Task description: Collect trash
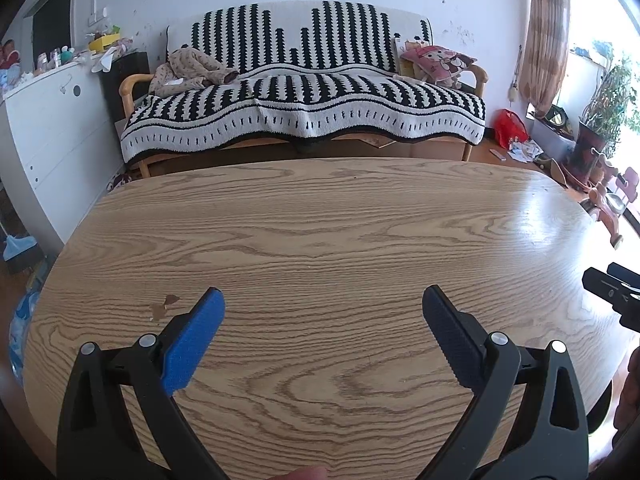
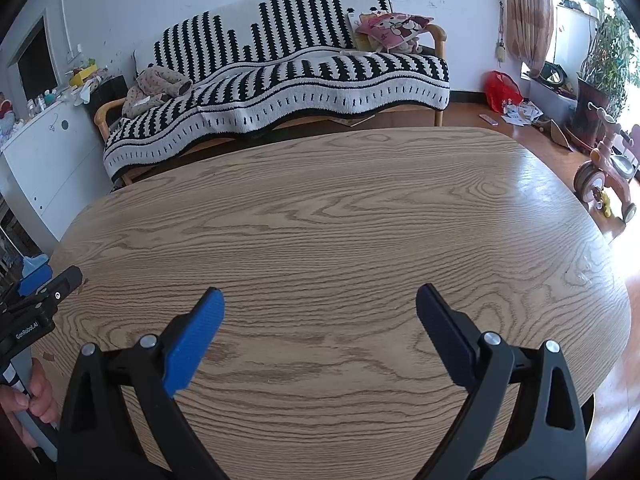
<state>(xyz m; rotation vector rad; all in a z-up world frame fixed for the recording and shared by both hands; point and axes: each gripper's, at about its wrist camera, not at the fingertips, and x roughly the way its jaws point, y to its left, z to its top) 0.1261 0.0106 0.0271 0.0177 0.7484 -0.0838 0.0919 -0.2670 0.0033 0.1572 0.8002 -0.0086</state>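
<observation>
My left gripper is open and empty, held low over the near part of a wooden oval table. My right gripper is open and empty too, over the same table. Each gripper's tip shows in the other's view: the right one at the right edge, the left one at the left edge. A small brown stain or scrap lies on the table left of my left gripper. No other trash shows on the tabletop.
A sofa under a black-and-white blanket stands behind the table, with clothes and a pink cushion. A white cabinet is at left. A red bag, scattered papers, a plant and a child's tricycle are on the floor at right.
</observation>
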